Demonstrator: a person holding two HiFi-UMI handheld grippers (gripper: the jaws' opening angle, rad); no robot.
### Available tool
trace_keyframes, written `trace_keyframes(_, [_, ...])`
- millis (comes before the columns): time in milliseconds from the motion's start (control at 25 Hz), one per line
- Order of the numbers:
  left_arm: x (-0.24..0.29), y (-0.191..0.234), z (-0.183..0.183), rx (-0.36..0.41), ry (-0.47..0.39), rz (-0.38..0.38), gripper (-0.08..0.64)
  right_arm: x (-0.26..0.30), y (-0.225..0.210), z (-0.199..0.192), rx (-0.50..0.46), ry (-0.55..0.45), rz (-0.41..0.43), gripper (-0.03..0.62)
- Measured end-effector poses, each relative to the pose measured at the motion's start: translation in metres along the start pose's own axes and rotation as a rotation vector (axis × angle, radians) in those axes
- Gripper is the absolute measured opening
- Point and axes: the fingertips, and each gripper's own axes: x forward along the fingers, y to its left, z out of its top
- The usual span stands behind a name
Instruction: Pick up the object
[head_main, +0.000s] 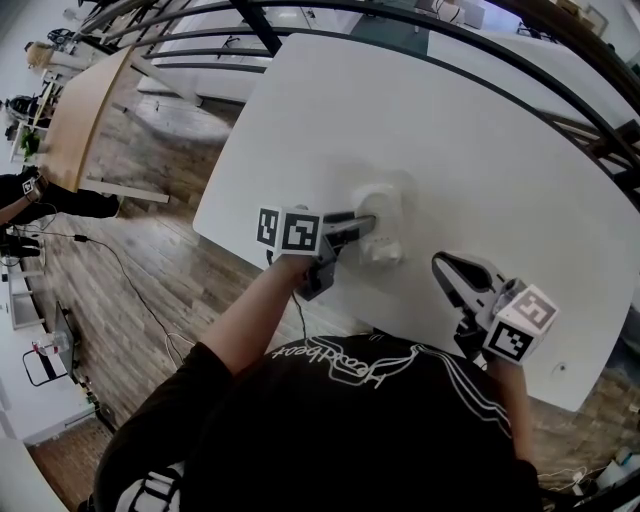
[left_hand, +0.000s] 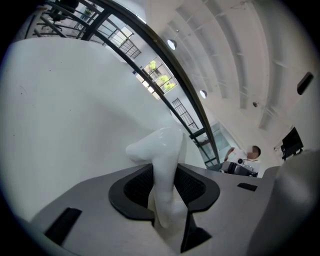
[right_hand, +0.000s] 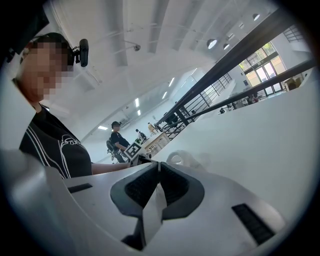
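Sitting near the middle of the head view as a glossy white object (head_main: 385, 228), pale against the white tabletop (head_main: 450, 120) and close to its near edge; cannot tell whether resting on the surface or raised just clear of it, nor exactly what kind of thing. Shows in the left gripper view as a smooth, rounded white wall (left_hand: 162, 160) standing upright between dark ribbed pads (left_hand: 137, 187). Is grasped by the left gripper (head_main: 362, 226) (left_hand: 164, 190), both pads pressed against its sides, reaching in from the left of the frame with its marker cube (head_main: 290, 230) just behind. Lies down and to the right of that, apart from the object and over the tabletop's lower right part: right gripper (head_main: 441, 262) (right_hand: 159, 172), clenched on nothing, pads meeting at the tips. Fills the bottom of the head view with a black shirt (head_main: 350, 430); runs along the left side as wooden floor (head_main: 130, 270).
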Motion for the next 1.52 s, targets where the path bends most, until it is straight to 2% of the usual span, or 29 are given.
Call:
trace_keyframes(200, [0.007, -0.001, 0.002, -0.006, -0.014, 0.001, 0.133, -0.003, -0.006, -0.001, 0.006, -0.001, 0.001, 0.018])
trace_keyframes(520, [0.003, -0.022, 0.008, -0.011, -0.053, -0.046, 0.132, -0.012, -0.003, 0.0, 0.015, -0.013, -0.02, 0.018])
trace_keyframes(840, [-0.031, -0.061, 0.022, 0.023, -0.165, -0.084, 0.132, -0.019, 0.008, 0.009, -0.023, -0.063, -0.046, 0.018])
trace_keyframes(1120, [-0.084, -0.091, 0.027, 0.045, -0.274, -0.102, 0.132, -0.017, 0.036, 0.015, -0.071, -0.092, -0.057, 0.018])
trace_keyframes(1400, [-0.138, -0.142, -0.005, 0.084, -0.361, -0.151, 0.132, -0.039, 0.092, 0.003, -0.136, -0.137, -0.073, 0.018])
trace_keyframes(1520, [-0.16, -0.155, -0.021, 0.119, -0.376, -0.142, 0.132, -0.043, 0.113, -0.001, -0.159, -0.149, -0.074, 0.018])
